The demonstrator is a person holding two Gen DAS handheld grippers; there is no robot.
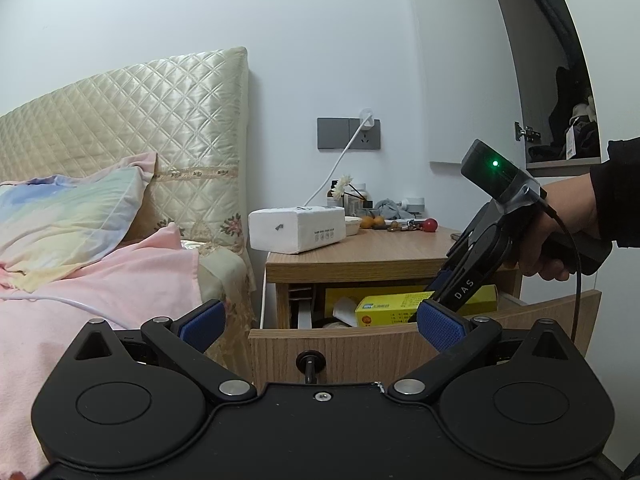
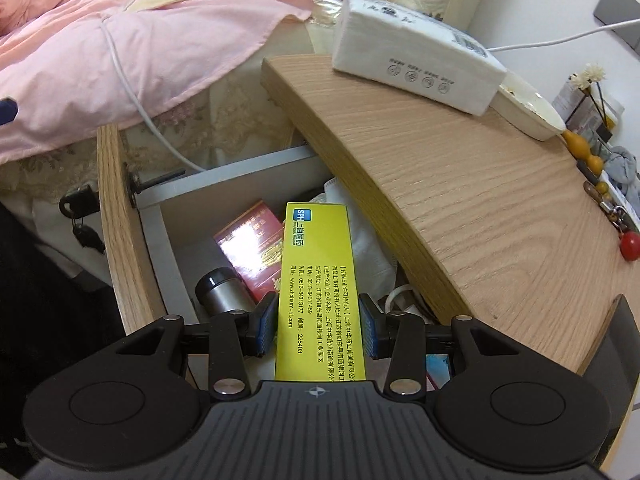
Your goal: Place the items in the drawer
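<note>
A bedroom corner with a pale wall: a bed with a quilted cream headboard (image 1: 132,120) and pink bedding (image 2: 132,40) stands just beside a wooden nightstand (image 1: 380,256). On the nightstand's surface lie a white tissue pack (image 2: 416,56), a cream dish (image 2: 528,112) touching its far end, small orange gourds (image 2: 584,148), a red ball (image 2: 631,245) and a dried flower (image 2: 586,76). A white cable (image 1: 340,160) runs from a charger in the grey wall socket (image 1: 348,133) down toward the surface.

The drawer (image 2: 120,240) is pulled out, its wooden front carrying a lock with a key (image 1: 310,364). Inside it are a red booklet (image 2: 252,252), a steel cylinder with a black cap (image 2: 224,288), white paper or cloth and some coiled cable, partly hidden.

The right gripper (image 2: 318,326) reaches down into the drawer opening, held by a hand (image 1: 560,236) in a dark sleeve. Its blue-padded fingers (image 2: 266,326) are closed on the two long sides of a yellow box (image 2: 316,272) printed with Chinese text; the box points away from the camera, its far end over the drawer contents and under the edge of the nightstand top. Whether the box touches the things below cannot be told.

The left gripper (image 1: 322,328) hovers in front of the drawer front, its fingers (image 1: 202,326) spread wide and holding nothing.
</note>
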